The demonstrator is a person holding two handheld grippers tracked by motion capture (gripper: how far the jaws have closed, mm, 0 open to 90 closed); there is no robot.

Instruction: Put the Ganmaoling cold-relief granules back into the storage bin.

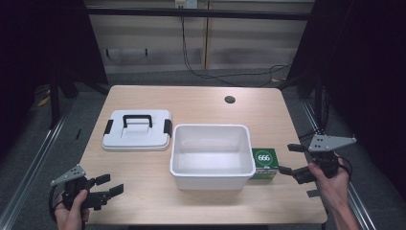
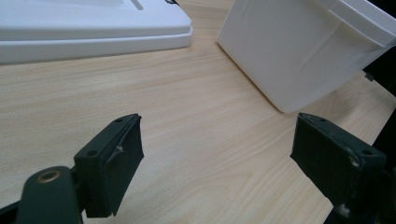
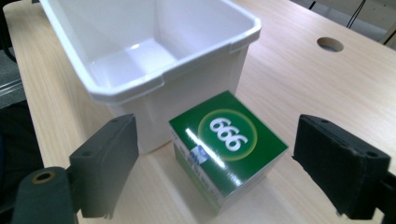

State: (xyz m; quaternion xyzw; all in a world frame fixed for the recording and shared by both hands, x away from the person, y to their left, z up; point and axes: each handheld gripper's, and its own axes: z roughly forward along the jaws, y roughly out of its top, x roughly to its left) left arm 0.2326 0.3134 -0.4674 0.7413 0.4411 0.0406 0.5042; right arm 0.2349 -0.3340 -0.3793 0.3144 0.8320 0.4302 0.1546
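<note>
Partly hidden behind the white bin (image 1: 212,155), the green box (image 3: 227,147) faces spread right tongs (image 3: 215,163); left tongs (image 2: 215,158) spread too.

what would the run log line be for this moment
left claw: open, idle | right claw: open, facing green box | white bin: empty | lid: off, on table

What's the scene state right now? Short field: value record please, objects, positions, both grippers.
surface: light wooden table with a round cable hole
bin: white plastic bin, centre of table, open, empty
lid: white lid with black handle and clips, flat on the table, left of the bin, apart from it
box: green box marked 666, against the bin's right wall
left gripper: open, holding nothing, near front left edge
right gripper: open, just right of the green box, not touching it
</note>
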